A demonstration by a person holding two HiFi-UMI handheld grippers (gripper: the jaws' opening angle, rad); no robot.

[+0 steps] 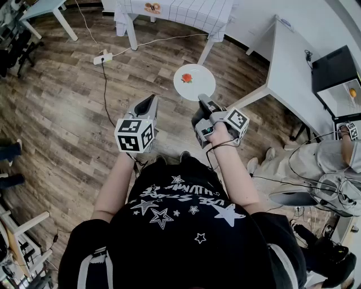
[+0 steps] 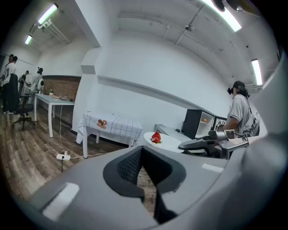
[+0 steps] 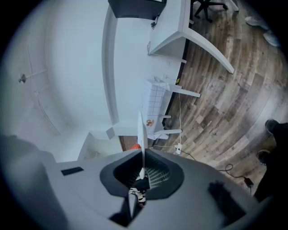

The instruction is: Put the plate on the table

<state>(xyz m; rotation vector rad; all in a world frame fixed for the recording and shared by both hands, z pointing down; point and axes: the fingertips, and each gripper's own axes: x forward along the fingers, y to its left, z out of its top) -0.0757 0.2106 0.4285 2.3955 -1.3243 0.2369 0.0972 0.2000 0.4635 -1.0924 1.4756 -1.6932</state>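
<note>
Here, at upper centre, your right gripper point(image 1: 203, 103) jaws clamp the plate point(image 1: 197, 84) rim, level so its red food point(image 1: 186, 78) stays; left gripper point(image 1: 149, 103) jaws together, empty.

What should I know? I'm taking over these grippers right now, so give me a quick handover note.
Right gripper: shut on the near rim of the white plate, held roughly level in the air over the wooden floor, with a red food item on it.
Left gripper: shut, empty, beside the right one.
Done: plate is in hand.
Left: it is on no table yet. The white table is to the right, the checked-cloth table ahead. Set it down, then release.
</note>
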